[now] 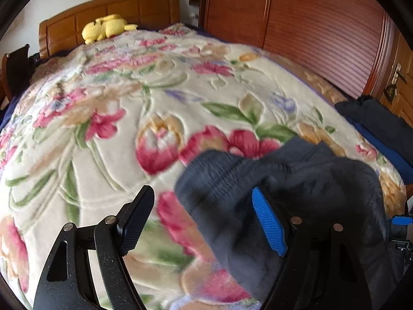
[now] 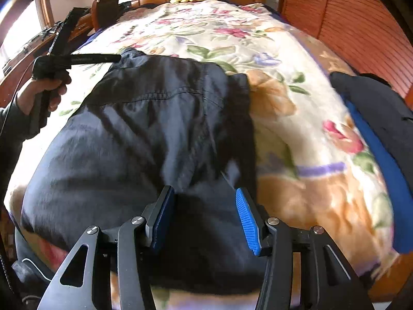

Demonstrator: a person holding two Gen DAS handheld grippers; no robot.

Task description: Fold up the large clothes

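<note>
A dark navy garment [image 2: 144,134] lies spread on the floral blanket [image 2: 296,118] of a bed. My right gripper [image 2: 204,217] is open, its jaws wide apart just above the garment's near part. In the left wrist view my left gripper [image 1: 204,219] is open above the blanket [image 1: 108,134], and the garment's ribbed edge [image 1: 258,193] lies between and under its fingers, not gripped. The left gripper also shows in the right wrist view [image 2: 113,58], held in a hand at the garment's far left corner.
A second dark garment with a blue lining [image 2: 382,129] lies at the bed's right edge. A yellow plush toy [image 1: 105,27] sits by the wooden headboard [image 1: 144,7]. A wooden wardrobe [image 1: 309,25] stands along the right side. A wooden desk [image 2: 23,54] stands on the left.
</note>
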